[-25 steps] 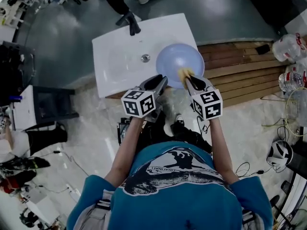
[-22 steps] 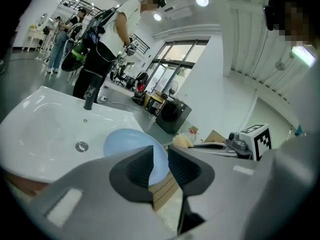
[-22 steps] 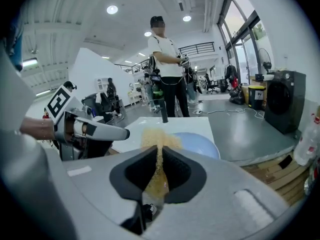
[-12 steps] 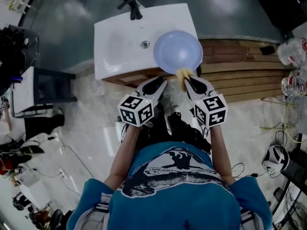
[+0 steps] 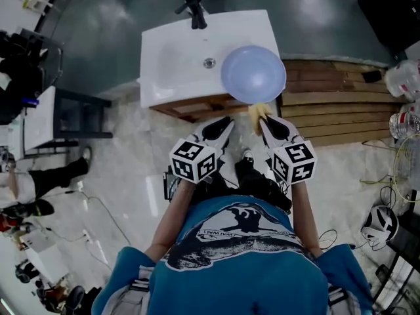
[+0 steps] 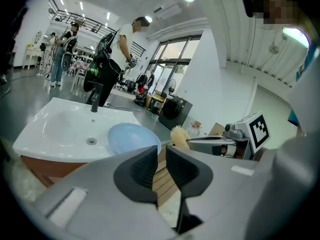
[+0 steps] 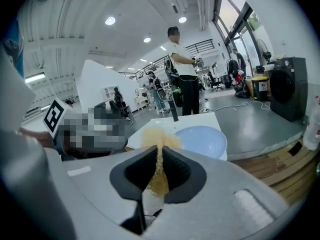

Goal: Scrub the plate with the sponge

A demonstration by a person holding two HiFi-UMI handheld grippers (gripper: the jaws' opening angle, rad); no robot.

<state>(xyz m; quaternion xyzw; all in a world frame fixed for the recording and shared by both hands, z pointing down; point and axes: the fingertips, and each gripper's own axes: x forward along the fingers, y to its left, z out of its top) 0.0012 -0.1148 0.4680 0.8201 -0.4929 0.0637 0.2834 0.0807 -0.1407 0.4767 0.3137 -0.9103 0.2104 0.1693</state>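
Note:
The light blue plate (image 5: 253, 74) lies on the right side of the white sink (image 5: 177, 58), reaching over its right edge. My right gripper (image 5: 264, 122) is shut on a yellow sponge (image 5: 256, 112), held just short of the plate's near rim and not touching it. In the right gripper view the sponge (image 7: 159, 139) is squeezed thin between the pads, with the plate (image 7: 200, 140) beyond. My left gripper (image 5: 225, 125) hovers beside it, left of the plate. Its jaws are closing with a narrow gap and nothing between them (image 6: 161, 154). The plate (image 6: 131, 136) and sponge (image 6: 179, 135) show ahead.
A black faucet (image 5: 195, 15) stands at the sink's far edge, above the drain (image 5: 209, 63). Wooden slats (image 5: 328, 104) run to the right of the sink. Clear bottles (image 5: 403, 77) stand at the far right, a dark frame (image 5: 79, 113) at the left. People stand beyond the sink.
Both grippers have drawn back toward the person. The sponge was on the plate's near rim a second ago and is now off it, in front of the sink's edge.

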